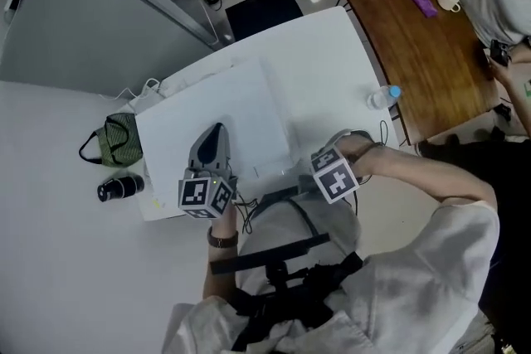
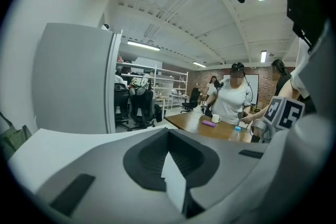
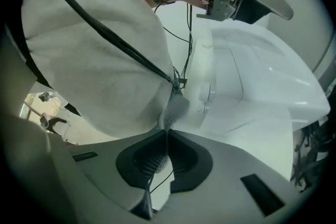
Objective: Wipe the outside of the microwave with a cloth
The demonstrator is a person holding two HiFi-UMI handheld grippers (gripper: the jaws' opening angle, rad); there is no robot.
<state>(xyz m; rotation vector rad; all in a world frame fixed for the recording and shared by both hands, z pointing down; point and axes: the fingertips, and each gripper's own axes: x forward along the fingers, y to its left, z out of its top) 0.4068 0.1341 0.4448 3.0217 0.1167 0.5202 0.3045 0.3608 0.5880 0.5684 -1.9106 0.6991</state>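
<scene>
The white box-shaped microwave (image 1: 241, 108) at the frame's centre has a smooth, satin shell. The grey waffle-weave cloth (image 3: 175, 108) looks soft and pitted. At upper right, the brown wooden table (image 1: 398, 29) shows grain under a low sheen; the olive mesh bag (image 1: 123, 141) at left looks coarse.

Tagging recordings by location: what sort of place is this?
Probably an open-plan office or workshop: rolling office chairs, a long wooden table with people at it, and open shelves along the back.

White shirt (image 1: 431, 261), black chest straps (image 1: 270, 254), dark wristwatch (image 1: 222, 240) — grey left tool (image 1: 217, 131), right tool (image 3: 167, 132), black-and-white marker cubes (image 1: 205, 195)
</scene>
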